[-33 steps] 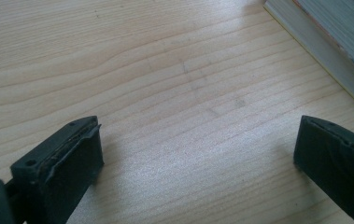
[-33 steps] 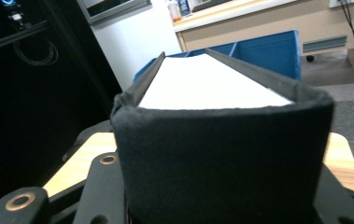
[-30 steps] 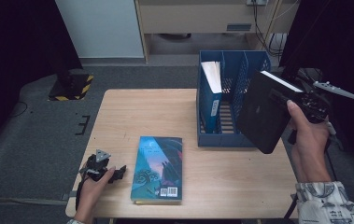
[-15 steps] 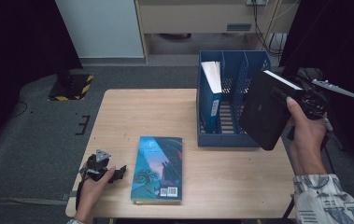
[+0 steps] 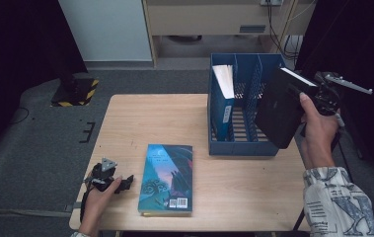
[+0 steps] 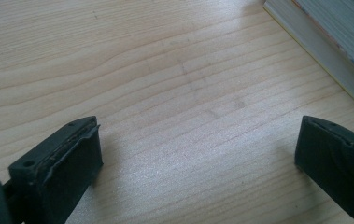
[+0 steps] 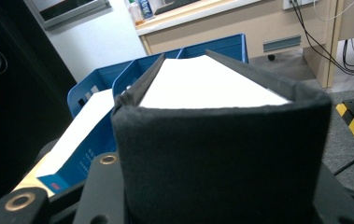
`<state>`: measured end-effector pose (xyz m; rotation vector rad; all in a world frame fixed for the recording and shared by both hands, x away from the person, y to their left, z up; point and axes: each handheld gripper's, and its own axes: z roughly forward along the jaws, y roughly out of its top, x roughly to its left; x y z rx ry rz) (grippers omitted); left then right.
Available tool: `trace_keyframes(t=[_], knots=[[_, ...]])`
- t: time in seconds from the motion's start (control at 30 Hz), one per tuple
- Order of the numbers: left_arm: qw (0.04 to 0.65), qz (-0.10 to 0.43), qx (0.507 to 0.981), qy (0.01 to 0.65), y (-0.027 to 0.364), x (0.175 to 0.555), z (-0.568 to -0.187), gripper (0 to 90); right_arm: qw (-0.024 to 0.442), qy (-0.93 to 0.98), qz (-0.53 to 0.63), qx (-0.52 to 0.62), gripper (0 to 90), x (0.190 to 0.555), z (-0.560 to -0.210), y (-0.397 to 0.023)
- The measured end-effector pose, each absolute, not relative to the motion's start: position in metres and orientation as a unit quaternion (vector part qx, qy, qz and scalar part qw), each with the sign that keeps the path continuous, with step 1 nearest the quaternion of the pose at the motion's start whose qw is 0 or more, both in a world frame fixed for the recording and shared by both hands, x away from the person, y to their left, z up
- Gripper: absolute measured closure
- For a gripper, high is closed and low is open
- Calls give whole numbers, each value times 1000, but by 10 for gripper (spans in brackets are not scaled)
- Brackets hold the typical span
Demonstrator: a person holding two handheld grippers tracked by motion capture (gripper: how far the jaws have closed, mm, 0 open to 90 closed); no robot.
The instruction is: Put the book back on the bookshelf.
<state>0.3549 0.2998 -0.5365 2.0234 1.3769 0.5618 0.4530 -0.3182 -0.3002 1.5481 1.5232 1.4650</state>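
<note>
The right claw (image 5: 307,95) clamps the black book (image 5: 280,109) upright beside the blue rack (image 5: 243,146), ready to slot in; the left claw (image 5: 120,183) rests apart on the counter (image 5: 145,118).

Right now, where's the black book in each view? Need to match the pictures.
High view: the black book is at right, tilted, held by the right tongs beside the blue file rack.
Left gripper view: not in it; wooden table and the edge of another book.
Right gripper view: centre foreground, spine toward the camera, white pages above.
Shared landmark: the blue file rack, behind the book there.
</note>
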Motion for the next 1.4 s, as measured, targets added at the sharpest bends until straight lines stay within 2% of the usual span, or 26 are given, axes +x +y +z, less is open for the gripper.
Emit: trace_keyframes(t=[0.73, 1.4], knots=[[310, 212, 767, 521, 299, 356, -537, 0, 266, 561, 517, 589, 525, 477, -310, -322], [309, 212, 768, 519, 299, 357, -537, 0, 279, 572, 496, 591, 525, 507, -327, -308]])
